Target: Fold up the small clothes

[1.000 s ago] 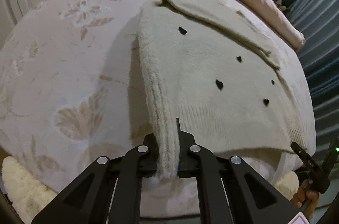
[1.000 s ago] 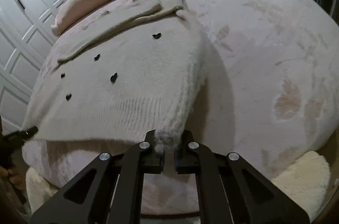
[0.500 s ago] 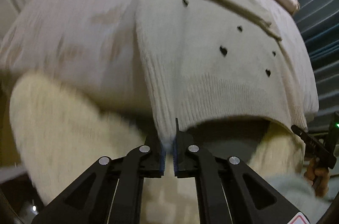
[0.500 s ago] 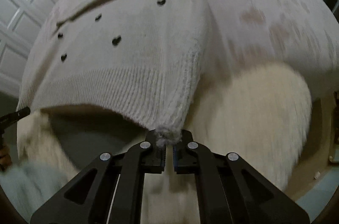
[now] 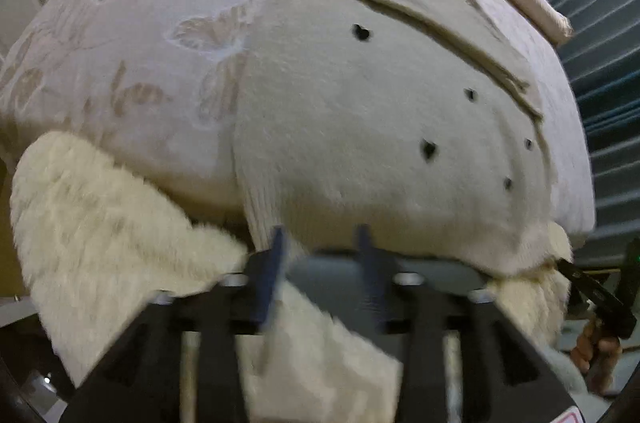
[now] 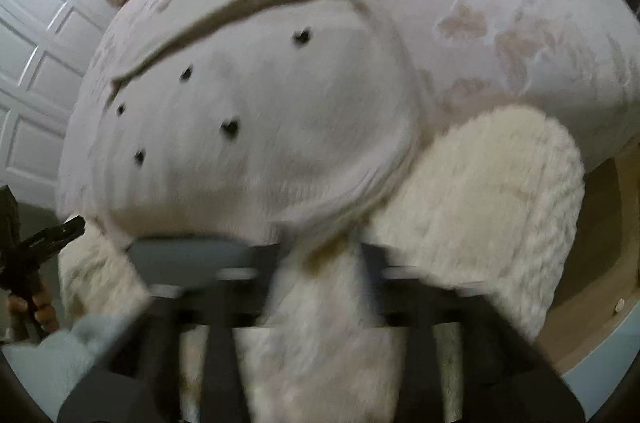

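Both grippers have let go of the sweater point(image 5: 360, 127).

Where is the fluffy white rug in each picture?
Left wrist view: the fluffy white rug sits at lower left, under the edge of the bed.
Right wrist view: the rug sits at lower right, below the bed.
Shared landmark: the cream sweater with little black hearts.
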`<state>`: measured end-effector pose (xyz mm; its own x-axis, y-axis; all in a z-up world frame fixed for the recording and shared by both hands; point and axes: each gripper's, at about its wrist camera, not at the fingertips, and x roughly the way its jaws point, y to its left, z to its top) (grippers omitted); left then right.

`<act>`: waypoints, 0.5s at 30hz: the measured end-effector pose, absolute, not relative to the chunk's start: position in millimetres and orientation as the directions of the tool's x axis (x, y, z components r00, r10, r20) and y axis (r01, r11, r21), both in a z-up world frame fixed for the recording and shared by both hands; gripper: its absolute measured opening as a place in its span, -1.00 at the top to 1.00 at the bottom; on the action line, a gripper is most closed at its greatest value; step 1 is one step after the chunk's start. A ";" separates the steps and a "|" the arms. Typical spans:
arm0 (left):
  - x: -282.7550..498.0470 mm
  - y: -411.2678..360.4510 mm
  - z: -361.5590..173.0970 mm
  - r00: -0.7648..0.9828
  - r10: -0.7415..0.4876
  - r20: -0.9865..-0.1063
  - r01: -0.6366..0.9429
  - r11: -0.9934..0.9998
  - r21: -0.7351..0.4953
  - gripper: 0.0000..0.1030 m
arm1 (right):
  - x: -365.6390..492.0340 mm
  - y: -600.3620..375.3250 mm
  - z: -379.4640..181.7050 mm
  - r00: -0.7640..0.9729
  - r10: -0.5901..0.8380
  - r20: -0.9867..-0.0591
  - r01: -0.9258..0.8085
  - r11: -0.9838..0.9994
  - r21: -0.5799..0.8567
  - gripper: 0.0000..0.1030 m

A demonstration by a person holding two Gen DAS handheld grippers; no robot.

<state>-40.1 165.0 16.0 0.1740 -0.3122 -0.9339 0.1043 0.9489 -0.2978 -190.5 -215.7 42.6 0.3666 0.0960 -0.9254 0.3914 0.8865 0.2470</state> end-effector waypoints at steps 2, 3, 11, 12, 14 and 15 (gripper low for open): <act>-30.4 164.5 -0.4 0.152 -0.307 -0.939 0.089 0.951 -0.297 0.03 | -183.5 -218.4 36.5 0.367 0.066 -0.928 0.398 0.890 0.221 -0.19; -25.2 163.4 -11.2 0.124 -0.281 -0.952 0.064 0.959 -0.275 0.03 | -178.1 -218.5 29.3 0.355 0.073 -0.932 0.400 0.889 0.222 -0.17; -17.2 162.7 -45.6 0.079 -0.312 -0.947 0.006 0.950 -0.312 0.00 | -161.5 -214.9 0.8 0.325 0.122 -0.938 0.395 0.884 0.251 -0.04; -17.6 162.6 -45.1 0.079 -0.312 -0.947 0.008 0.950 -0.313 0.03 | -157.9 -215.9 -1.0 0.316 0.132 -0.940 0.394 0.882 0.257 0.39; -18.4 165.7 -40.9 0.083 -0.327 -0.941 0.021 0.945 -0.326 0.64 | -156.5 -218.0 -0.6 0.316 0.170 -0.933 0.393 0.872 0.292 0.81; -19.2 167.7 -35.3 0.085 -0.359 -0.929 0.038 0.933 -0.357 0.96 | -158.2 -219.4 4.3 0.337 0.175 -0.925 0.390 0.868 0.306 0.83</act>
